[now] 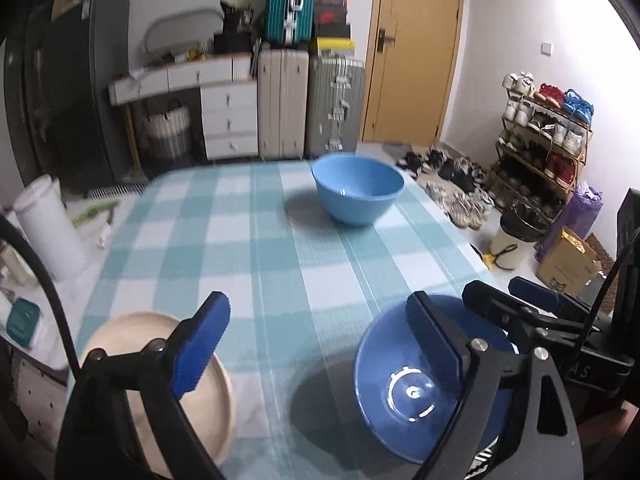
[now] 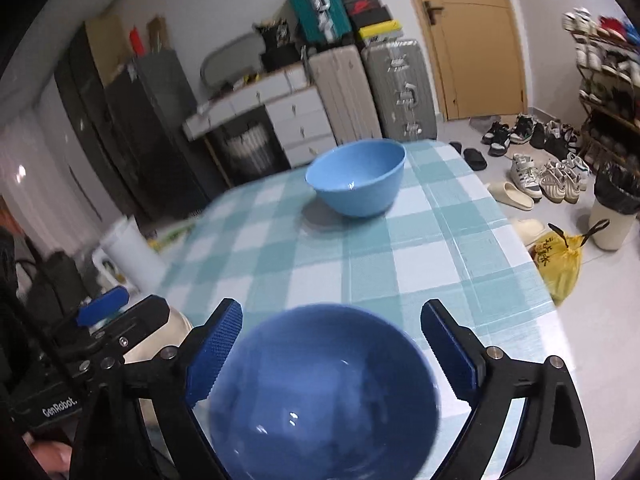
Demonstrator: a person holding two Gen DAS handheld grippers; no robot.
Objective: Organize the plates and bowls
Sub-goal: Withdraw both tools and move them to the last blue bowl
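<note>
- Landmark: teal-and-white checked tablecloth, woven, flat, covering the whole table top.
- Left gripper: jaws spread wide, nothing between the ribbed blue pads, hovering above the near end of the cloth.
- Right gripper: jaws likewise spread; the dark blue glazed bowl sits below and between the pads; left pad overlaps the rim in view, contact not resolvable; right pad clear.
- Dark blue bowl: at the near right of the cloth, upright, glossy, round, deep-walled; reflections suggest a slick glaze.
- Light blue matte bowl: at the far end of the cloth, upright, well apart from the dark one; smooth, likely plastic or melamine.
- Cream round plate: at the near left corner of the cloth, shallow with a raised rim, dull finish, partly hidden behind the left fingers.
- Judged step: pieces appear set down and released; grouping of the two bowls not yet done.
- Advice for the next grasp: pinch one wall of a bowl across the rim, one pad inside and one outside, squarely and firmly, since glaze may slip.
- Lift straight, carry level, lower gently when nesting to avoid chipping.
- Risk: snagging the loose cloth and dragging the crockery.
</note>
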